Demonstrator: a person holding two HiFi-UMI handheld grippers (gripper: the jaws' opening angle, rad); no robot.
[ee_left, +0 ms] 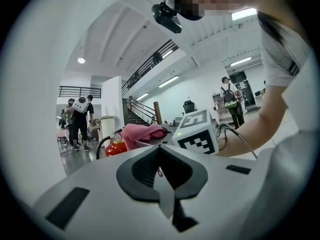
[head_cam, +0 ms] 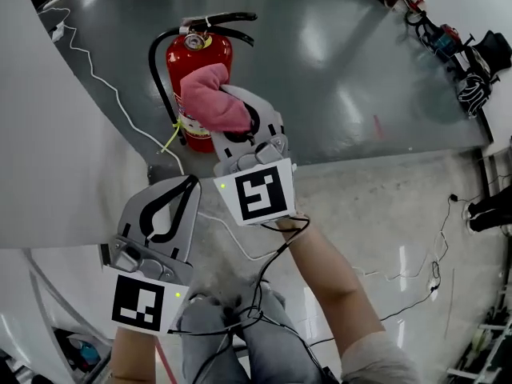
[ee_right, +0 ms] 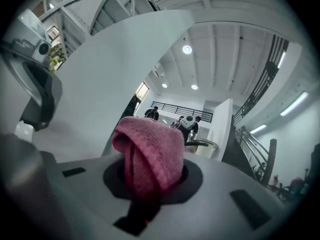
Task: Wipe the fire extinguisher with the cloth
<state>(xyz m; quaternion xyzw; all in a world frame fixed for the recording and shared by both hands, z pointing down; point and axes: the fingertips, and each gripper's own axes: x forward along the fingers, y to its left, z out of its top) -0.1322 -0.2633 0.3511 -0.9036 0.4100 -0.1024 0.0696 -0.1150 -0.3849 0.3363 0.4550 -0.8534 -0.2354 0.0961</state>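
A red fire extinguisher (head_cam: 197, 58) with a black hose and handle stands on the grey floor, seen from above. A pink cloth (head_cam: 211, 99) lies against its side, and my right gripper (head_cam: 234, 123) is shut on that cloth. In the right gripper view the cloth (ee_right: 150, 153) bulges out from between the jaws of the right gripper (ee_right: 149, 180). My left gripper (head_cam: 190, 185) hangs lower left of the extinguisher, apart from it, shut with nothing held. In the left gripper view its black pads (ee_left: 172, 170) meet, and beyond them show the extinguisher (ee_left: 113, 148) and the cloth (ee_left: 143, 132).
A white curved panel (head_cam: 48, 134) fills the left side. A white cable (head_cam: 104, 78) runs along the floor by the extinguisher. Bags and tools (head_cam: 464, 54) lie at the upper right. Loose wires (head_cam: 432, 270) cross the lighter floor. Several people (ee_left: 79, 118) stand far off.
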